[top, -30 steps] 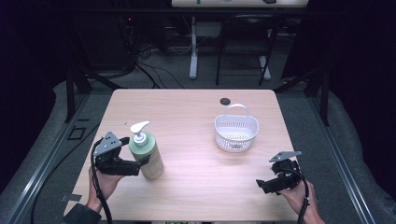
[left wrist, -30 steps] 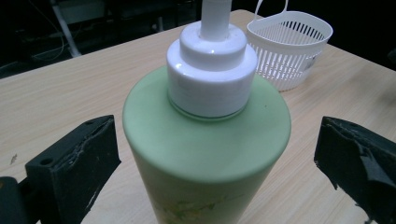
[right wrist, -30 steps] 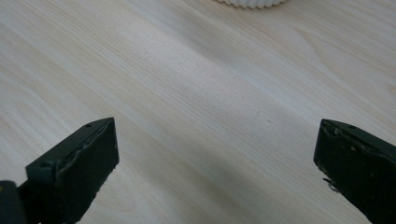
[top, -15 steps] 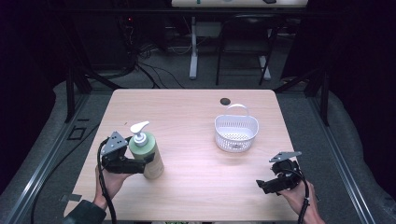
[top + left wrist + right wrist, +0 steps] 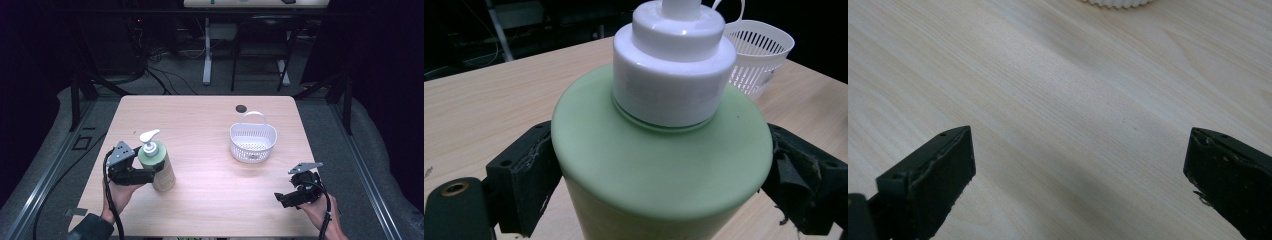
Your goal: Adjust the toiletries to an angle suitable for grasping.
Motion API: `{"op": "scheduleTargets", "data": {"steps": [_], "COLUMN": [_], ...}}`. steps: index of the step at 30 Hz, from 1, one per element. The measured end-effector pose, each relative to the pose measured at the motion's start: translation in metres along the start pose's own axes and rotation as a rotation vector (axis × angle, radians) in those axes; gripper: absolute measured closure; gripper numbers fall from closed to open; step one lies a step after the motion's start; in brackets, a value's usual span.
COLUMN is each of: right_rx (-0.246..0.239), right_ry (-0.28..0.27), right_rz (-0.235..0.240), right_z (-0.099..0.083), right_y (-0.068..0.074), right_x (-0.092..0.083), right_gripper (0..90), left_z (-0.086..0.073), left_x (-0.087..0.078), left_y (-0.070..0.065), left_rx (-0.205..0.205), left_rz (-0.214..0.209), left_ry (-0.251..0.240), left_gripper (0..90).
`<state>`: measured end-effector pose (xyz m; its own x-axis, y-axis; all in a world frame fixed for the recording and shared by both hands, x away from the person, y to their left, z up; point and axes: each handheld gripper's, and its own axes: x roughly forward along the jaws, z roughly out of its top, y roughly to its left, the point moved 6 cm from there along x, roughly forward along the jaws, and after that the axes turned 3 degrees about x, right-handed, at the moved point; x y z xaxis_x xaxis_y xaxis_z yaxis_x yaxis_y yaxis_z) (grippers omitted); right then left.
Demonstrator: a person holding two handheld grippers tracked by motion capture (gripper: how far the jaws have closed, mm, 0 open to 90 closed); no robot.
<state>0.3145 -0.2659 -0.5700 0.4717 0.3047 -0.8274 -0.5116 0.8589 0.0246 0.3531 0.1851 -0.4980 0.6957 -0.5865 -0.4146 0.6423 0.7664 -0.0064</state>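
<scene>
In the high view, we see the left gripper at the green pump bottle, upright and well apart from the white basket. In the left gripper view, both jaws press the bottle's shoulder: grasp made, lift and transfer outstanding. In the right gripper view, our right gripper is spread wide over bare table, idle.

Each black tool carries a grey three-cornered plate, a trailing black cable and worn, scuffed jaw pads.
</scene>
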Motion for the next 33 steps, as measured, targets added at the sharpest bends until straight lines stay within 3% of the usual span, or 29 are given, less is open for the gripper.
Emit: {"op": "scheduleTargets", "data": {"steps": [9,33], "right_rx": [0.002,0.0], "right_ry": [0.001,0.002], "right_rz": [0.0,-0.008], "right_z": [0.0,0.0], "right_y": [0.0,0.0], "right_x": [0.0,-0.001], "right_gripper": [0.0,0.1], "left_z": [0.0,0.009], "left_x": [0.003,0.023], "left_y": [-0.003,-0.021], "left_rx": [0.009,0.031], "left_rz": [0.008,-0.037], "left_ry": [-0.006,-0.024], "left_gripper": [11.3,11.6]}}
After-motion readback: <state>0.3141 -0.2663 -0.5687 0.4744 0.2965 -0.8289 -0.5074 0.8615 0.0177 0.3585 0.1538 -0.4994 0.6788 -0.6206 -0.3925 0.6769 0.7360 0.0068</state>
